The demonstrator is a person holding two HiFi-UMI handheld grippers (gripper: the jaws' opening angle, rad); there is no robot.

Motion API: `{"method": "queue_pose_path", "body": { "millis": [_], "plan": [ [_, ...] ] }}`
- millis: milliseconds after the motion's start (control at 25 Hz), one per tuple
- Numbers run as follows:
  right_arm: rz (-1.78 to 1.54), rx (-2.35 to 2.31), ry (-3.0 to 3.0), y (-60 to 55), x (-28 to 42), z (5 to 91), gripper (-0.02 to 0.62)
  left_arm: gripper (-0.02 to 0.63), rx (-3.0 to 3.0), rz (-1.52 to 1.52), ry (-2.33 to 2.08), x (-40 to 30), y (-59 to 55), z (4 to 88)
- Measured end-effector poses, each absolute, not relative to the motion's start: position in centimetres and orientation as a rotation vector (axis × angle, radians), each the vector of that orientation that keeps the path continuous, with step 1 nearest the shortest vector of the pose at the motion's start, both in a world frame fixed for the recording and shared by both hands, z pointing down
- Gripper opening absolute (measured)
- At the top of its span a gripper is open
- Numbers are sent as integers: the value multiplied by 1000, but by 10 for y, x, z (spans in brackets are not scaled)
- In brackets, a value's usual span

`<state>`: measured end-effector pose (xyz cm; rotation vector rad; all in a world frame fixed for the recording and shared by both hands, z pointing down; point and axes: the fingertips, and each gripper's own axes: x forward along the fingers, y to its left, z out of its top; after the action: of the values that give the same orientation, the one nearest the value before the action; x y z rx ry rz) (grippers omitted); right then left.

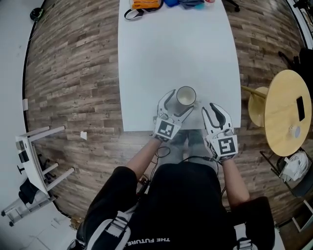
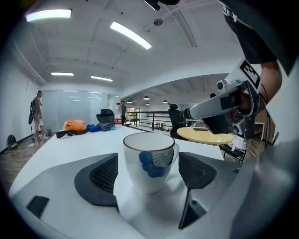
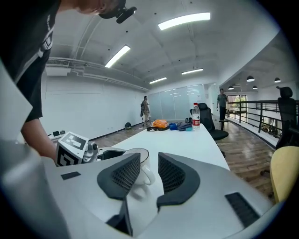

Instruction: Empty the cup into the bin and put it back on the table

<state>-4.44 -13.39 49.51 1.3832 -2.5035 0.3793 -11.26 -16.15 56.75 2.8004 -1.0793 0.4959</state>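
A white cup (image 1: pixel 186 95) with a blue flower print stands upright on the white table (image 1: pixel 176 49), near its front edge. My left gripper (image 1: pixel 178 105) is open around the cup (image 2: pixel 149 161): the cup sits between the two dark pads (image 2: pixel 100 179) with a gap on each side. My right gripper (image 1: pixel 212 108) hovers just right of the cup, its jaws a little apart with nothing between them. In the right gripper view (image 3: pixel 149 170) the cup (image 3: pixel 140 161) shows behind the left pad, beside the left gripper's marker cube (image 3: pixel 72 149). I cannot see inside the cup.
An orange bag (image 1: pixel 145 4), blue items and a water bottle (image 3: pixel 195 115) lie at the table's far end. A round yellow side table (image 1: pixel 286 112) stands to the right with a phone on it. A white stand (image 1: pixel 34 161) lies on the wooden floor at left.
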Motion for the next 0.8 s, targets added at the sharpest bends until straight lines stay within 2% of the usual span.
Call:
{"method": "queue_pose_path", "body": {
  "millis": [520,800],
  "plan": [
    [359,1364,-2443,-138,-31,511,109,391,2906,413,-630,-97,-171,575],
    [372,1368,-2429,-137,-29,519,109,391,3041,526,-404,-93,-166,583]
  ]
}}
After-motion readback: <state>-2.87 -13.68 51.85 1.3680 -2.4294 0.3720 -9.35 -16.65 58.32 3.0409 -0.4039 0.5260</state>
